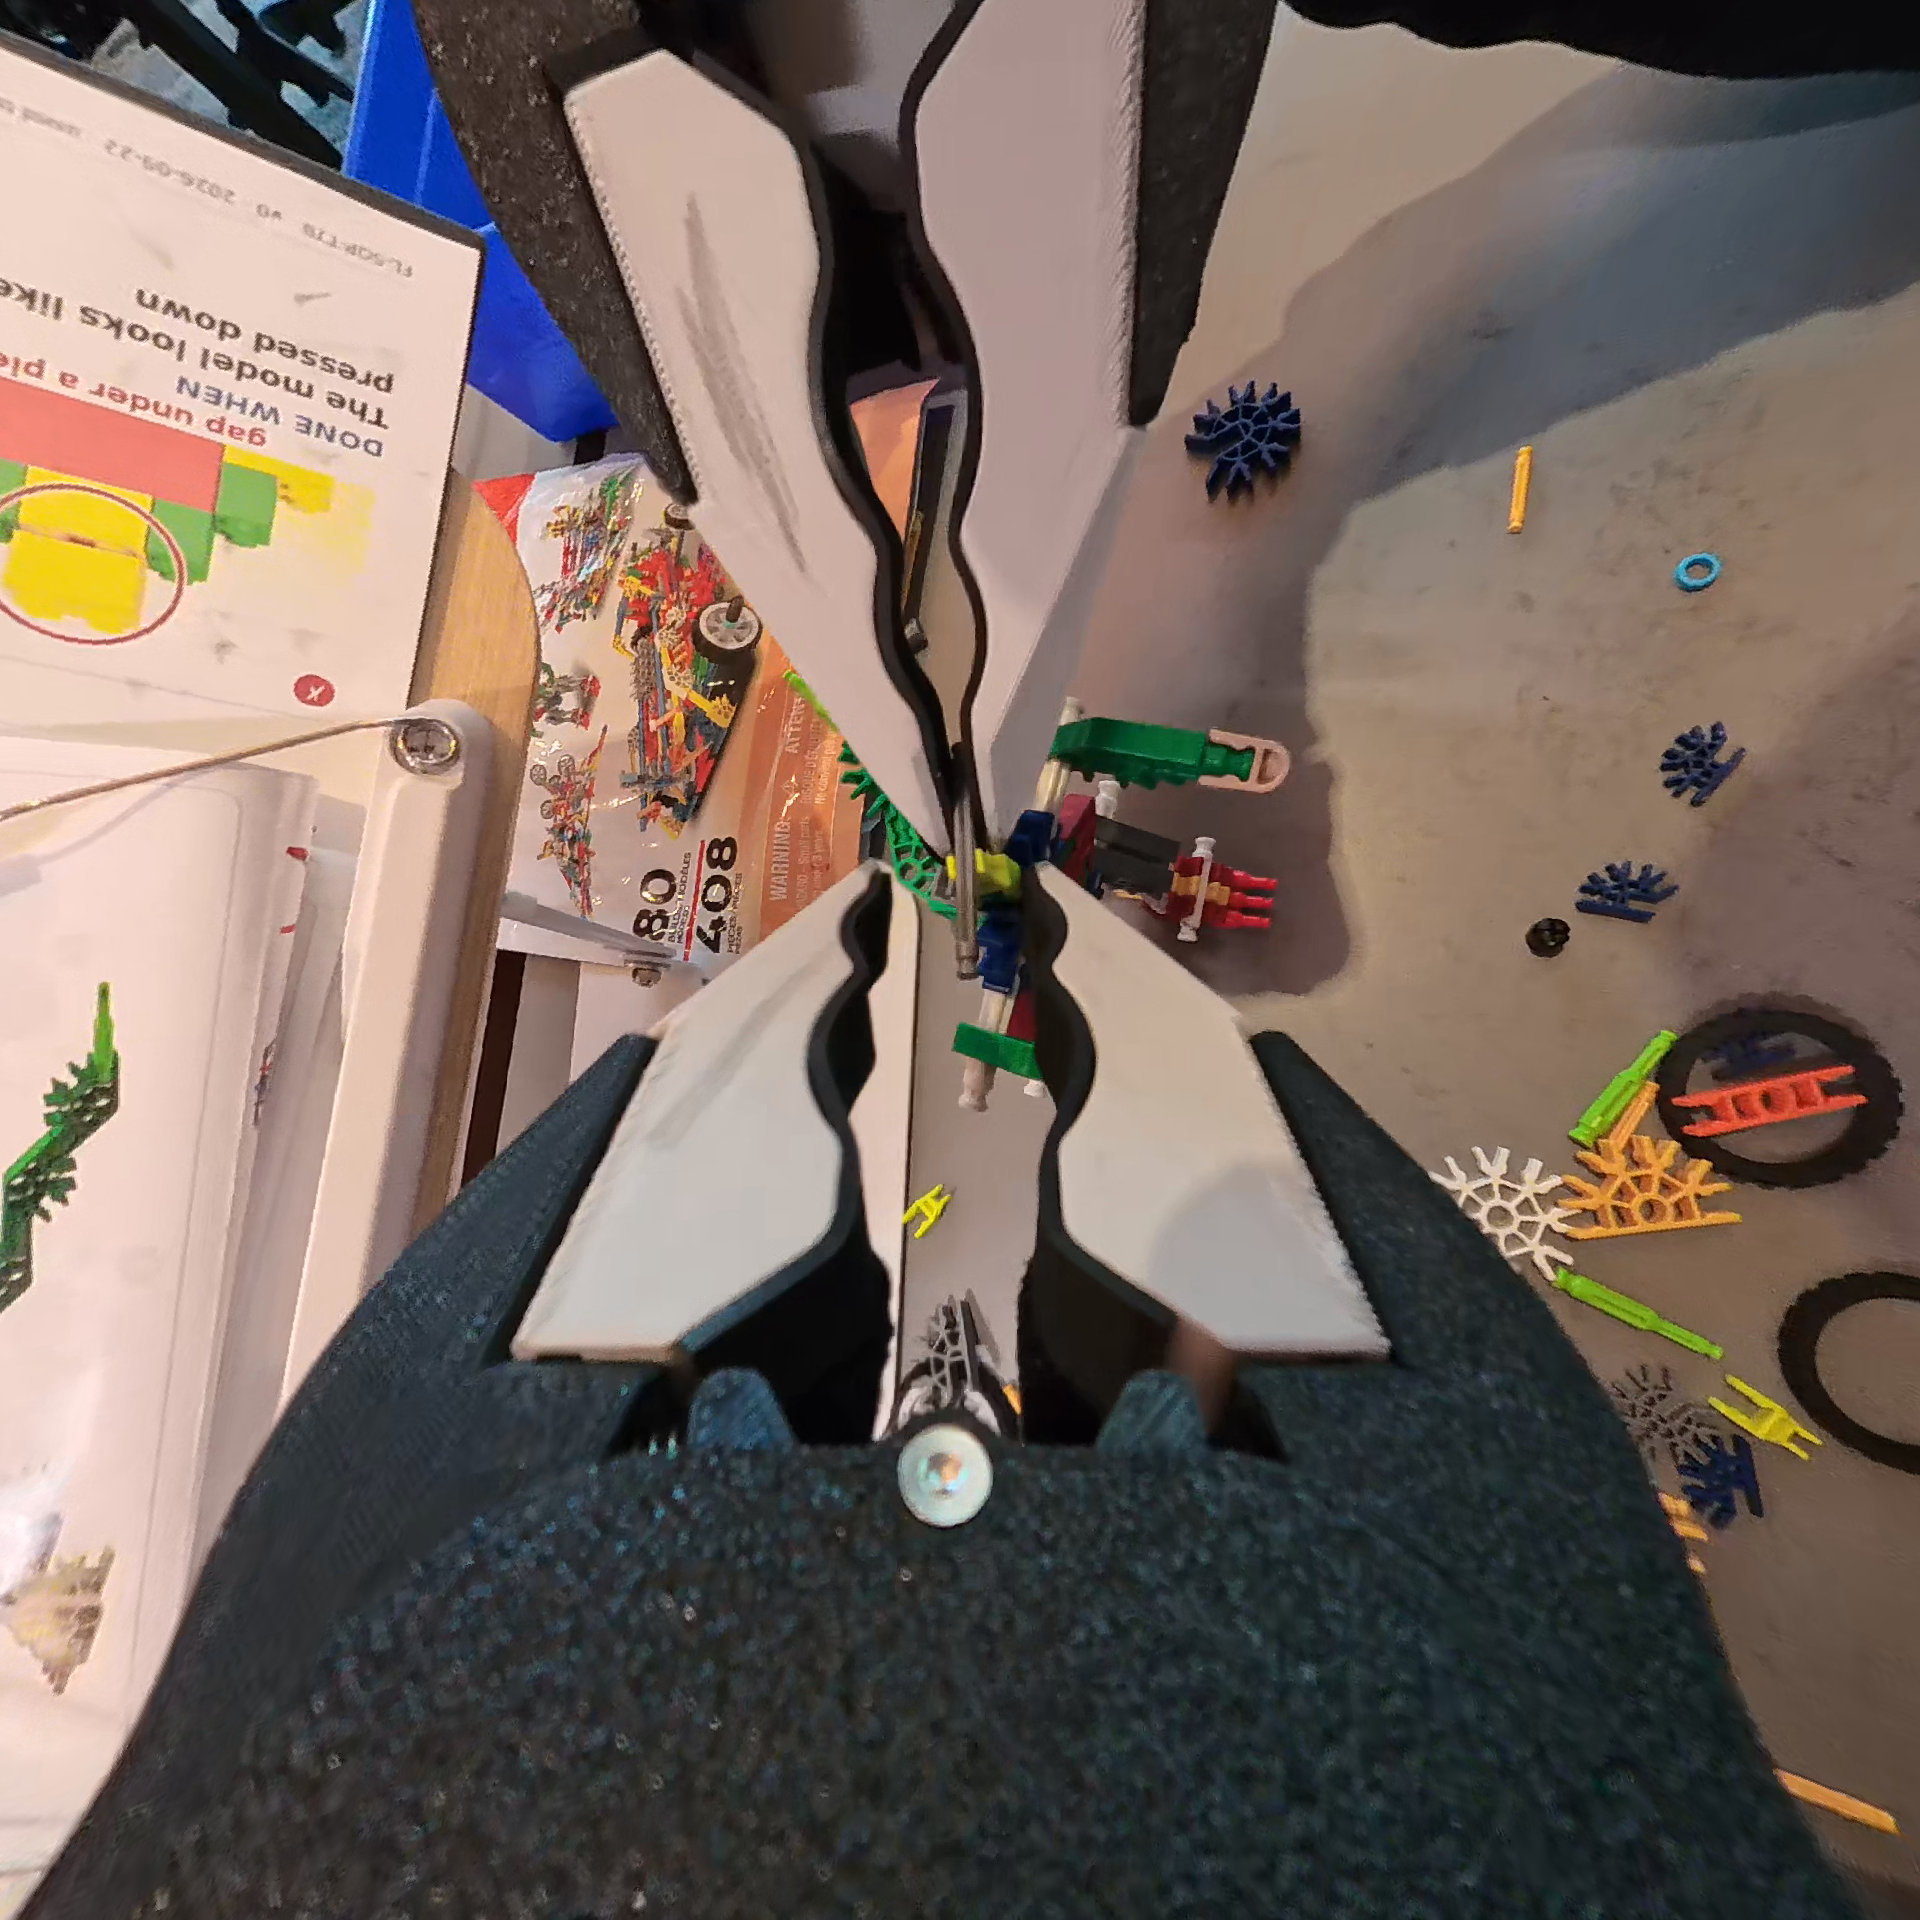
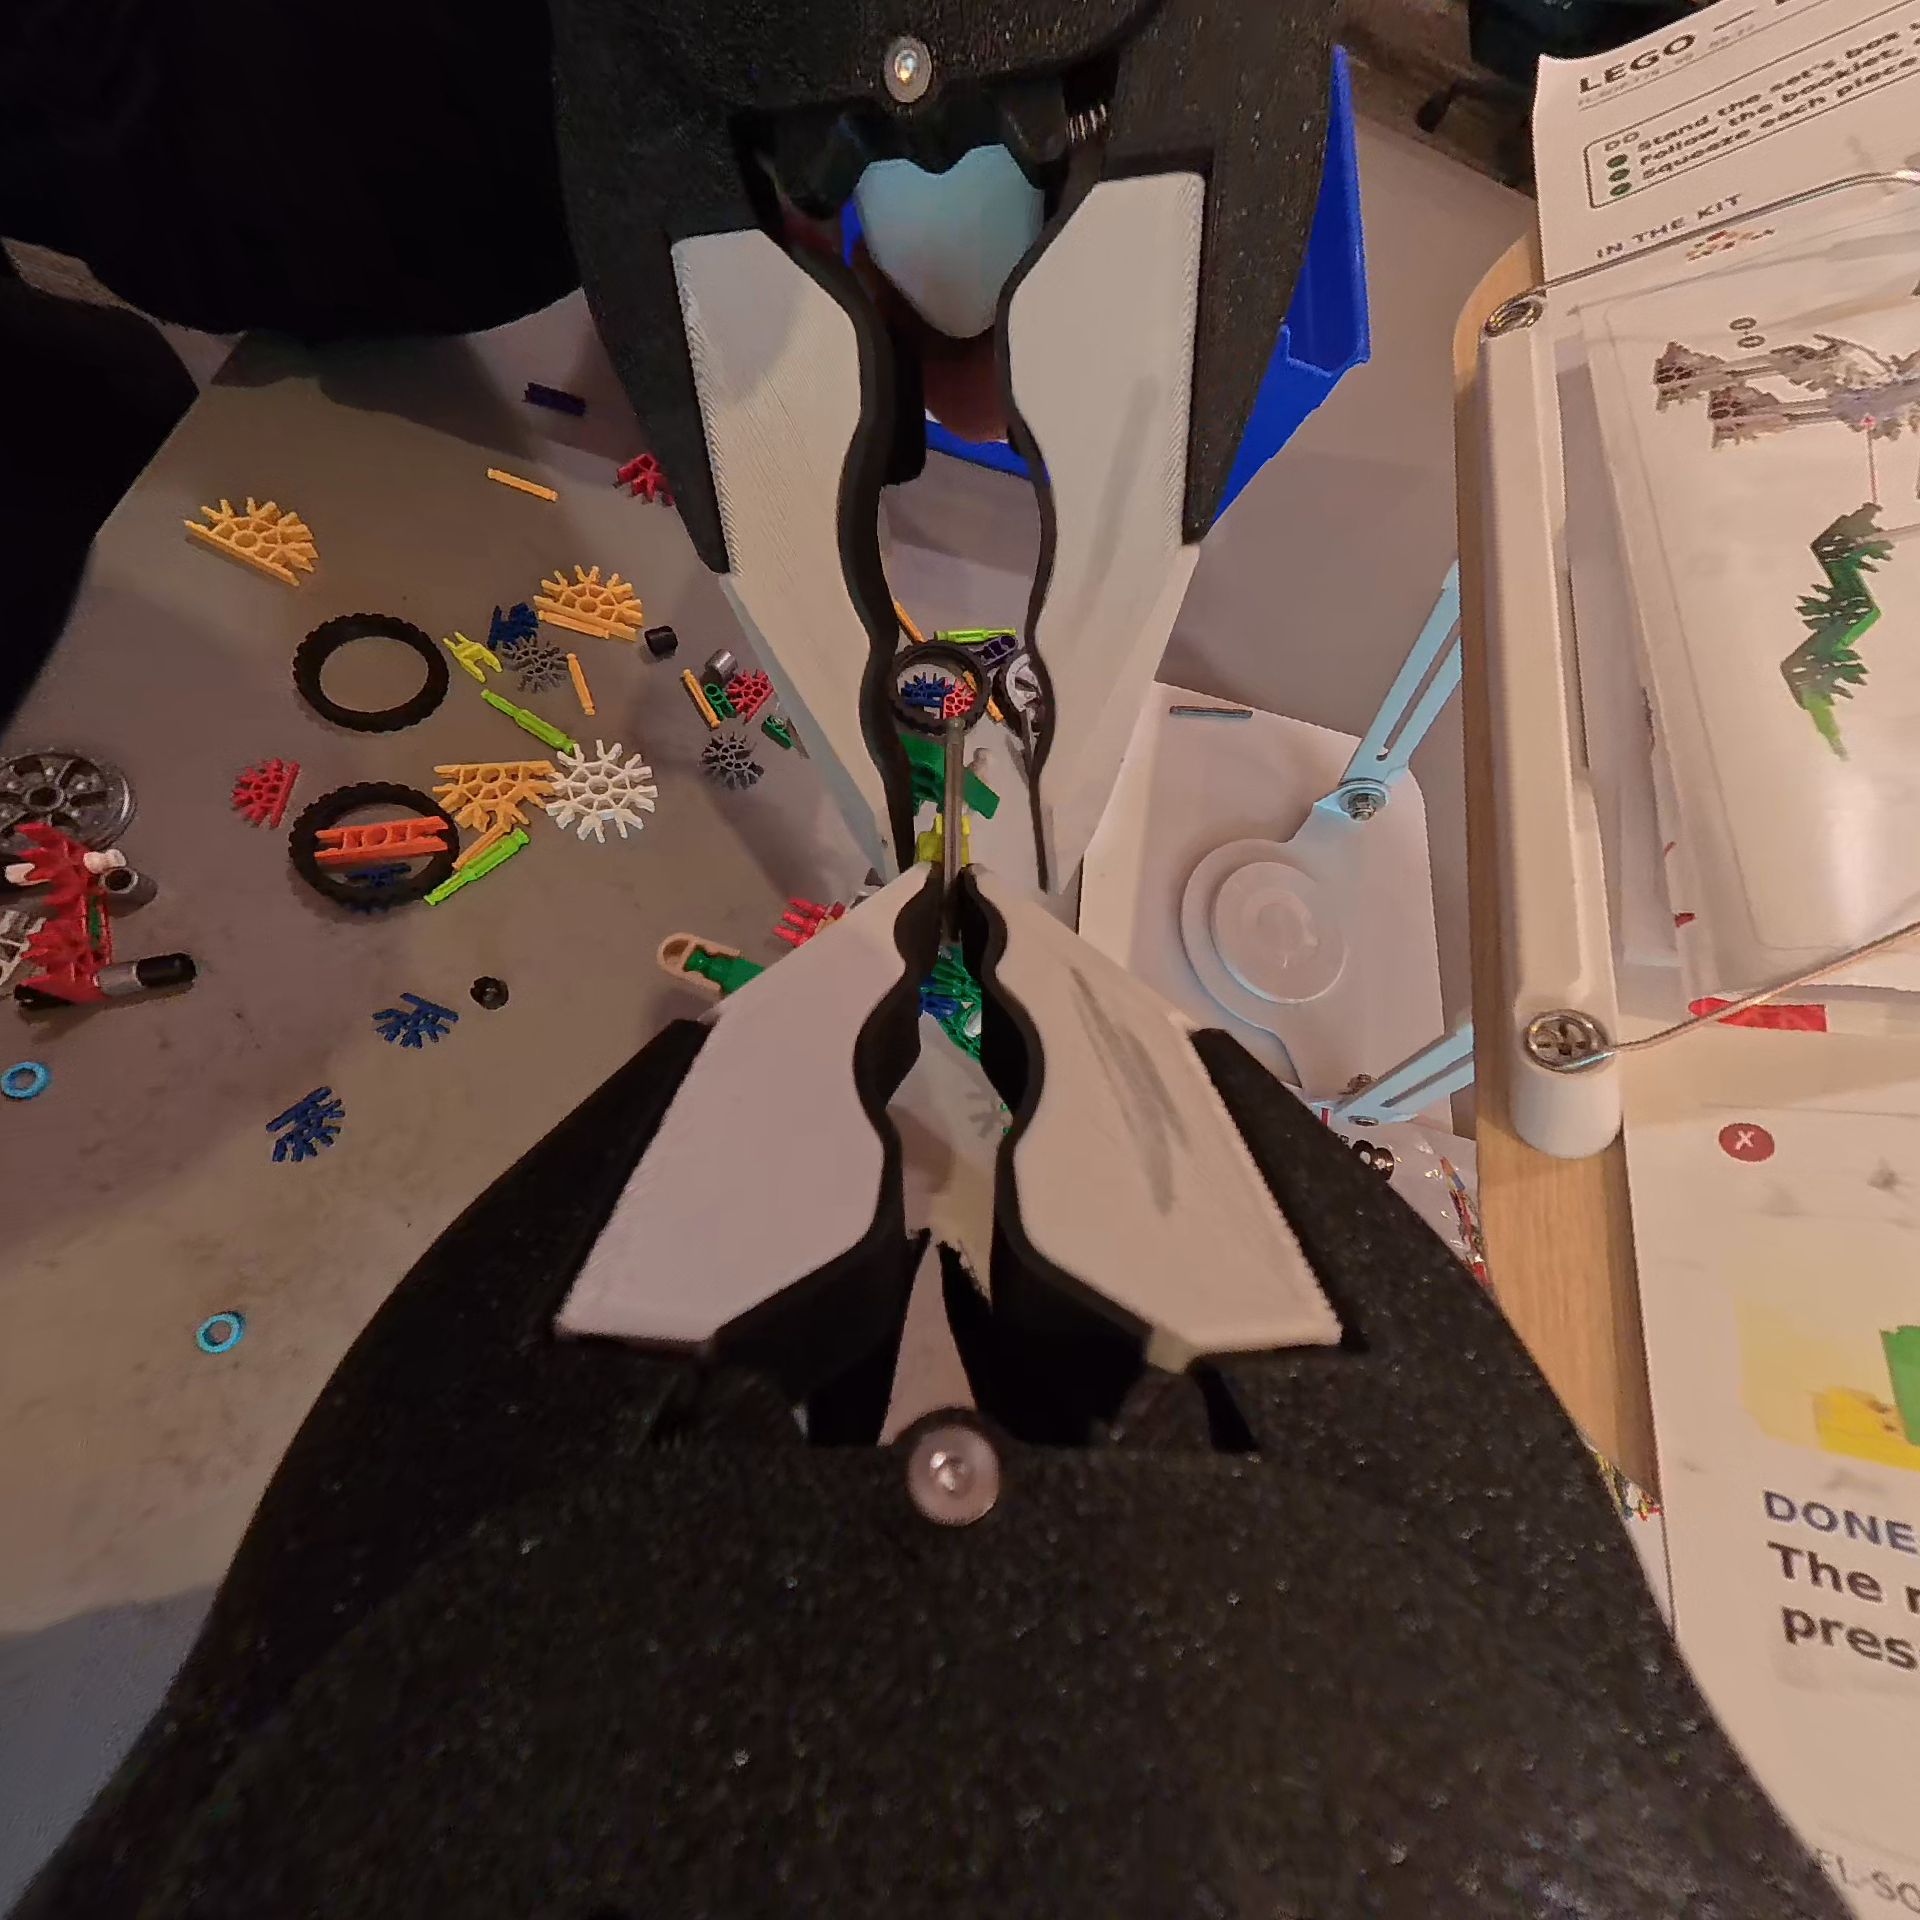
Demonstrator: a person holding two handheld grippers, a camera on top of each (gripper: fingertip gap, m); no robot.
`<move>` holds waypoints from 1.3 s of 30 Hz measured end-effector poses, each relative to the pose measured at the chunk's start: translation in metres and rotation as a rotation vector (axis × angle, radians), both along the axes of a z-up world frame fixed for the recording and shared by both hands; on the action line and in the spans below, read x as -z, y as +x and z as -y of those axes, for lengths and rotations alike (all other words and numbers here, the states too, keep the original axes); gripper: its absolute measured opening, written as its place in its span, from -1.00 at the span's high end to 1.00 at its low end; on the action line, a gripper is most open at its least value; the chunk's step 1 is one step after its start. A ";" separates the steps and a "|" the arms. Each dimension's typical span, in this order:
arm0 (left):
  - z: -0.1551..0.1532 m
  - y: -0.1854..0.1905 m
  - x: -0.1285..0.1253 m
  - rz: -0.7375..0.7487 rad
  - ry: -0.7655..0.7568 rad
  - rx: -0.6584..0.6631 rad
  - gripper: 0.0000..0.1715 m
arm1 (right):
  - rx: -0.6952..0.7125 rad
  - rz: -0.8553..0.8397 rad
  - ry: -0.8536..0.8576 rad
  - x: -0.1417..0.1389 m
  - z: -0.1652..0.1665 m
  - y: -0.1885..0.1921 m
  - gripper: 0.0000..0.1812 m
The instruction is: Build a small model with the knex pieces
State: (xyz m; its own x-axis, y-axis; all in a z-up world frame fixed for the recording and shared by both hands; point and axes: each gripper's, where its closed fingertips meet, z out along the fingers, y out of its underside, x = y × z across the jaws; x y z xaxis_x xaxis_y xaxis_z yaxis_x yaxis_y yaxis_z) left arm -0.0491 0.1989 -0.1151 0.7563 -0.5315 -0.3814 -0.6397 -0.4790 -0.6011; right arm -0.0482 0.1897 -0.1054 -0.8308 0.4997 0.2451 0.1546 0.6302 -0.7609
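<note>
My left gripper (image 1: 961, 883) has its jaws a little apart, closed in on a small multi-colour construction-toy assembly (image 1: 1127, 842) of blue, green, red and white pieces just above the grey table (image 1: 1558, 727). My right gripper (image 2: 948, 883) faces it tip to tip and is shut on a thin grey metal rod (image 2: 951, 790). The rod (image 1: 966, 904) points into the assembly between the left fingers. The right gripper also shows at the top of the left wrist view (image 1: 966, 821). The left gripper shows at the top of the right wrist view (image 2: 961, 727).
Loose pieces lie scattered on the table: a black tyre (image 1: 1675, 1101) around an orange piece, blue connectors (image 1: 1244, 436), a white snowflake connector (image 1: 1501, 1210), another tyre (image 2: 371, 673). An instruction sheet on a stand (image 1: 208, 468), a printed plastic bag (image 1: 665, 707) and a blue bin (image 1: 468, 260) stand beside. Both grippers' tips are close together, under 4 cm apart. My left gripper's tips are some 15 cm from the white snowflake connector (image 1: 1501, 1210). It is also in sight in the right wrist view (image 2: 596, 791).
</note>
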 end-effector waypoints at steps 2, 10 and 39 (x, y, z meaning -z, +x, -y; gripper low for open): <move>0.002 -0.001 -0.001 -0.023 0.001 -0.003 0.73 | 0.000 0.005 0.011 0.002 0.001 0.000 0.98; 0.009 -0.001 -0.007 -0.057 0.002 -0.011 0.80 | 0.010 0.012 0.045 0.009 0.002 -0.003 0.98; 0.016 -0.006 -0.013 -0.087 0.012 -0.019 0.99 | 0.045 -0.027 0.093 0.003 0.001 -0.006 0.98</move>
State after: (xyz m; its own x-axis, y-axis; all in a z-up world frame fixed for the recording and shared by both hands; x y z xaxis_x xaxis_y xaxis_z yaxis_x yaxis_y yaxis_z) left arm -0.0554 0.1825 -0.1022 0.7297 -0.5125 -0.4526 -0.6809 -0.4845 -0.5492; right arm -0.0539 0.1891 -0.1085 -0.8006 0.5104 0.3138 0.1648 0.6911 -0.7037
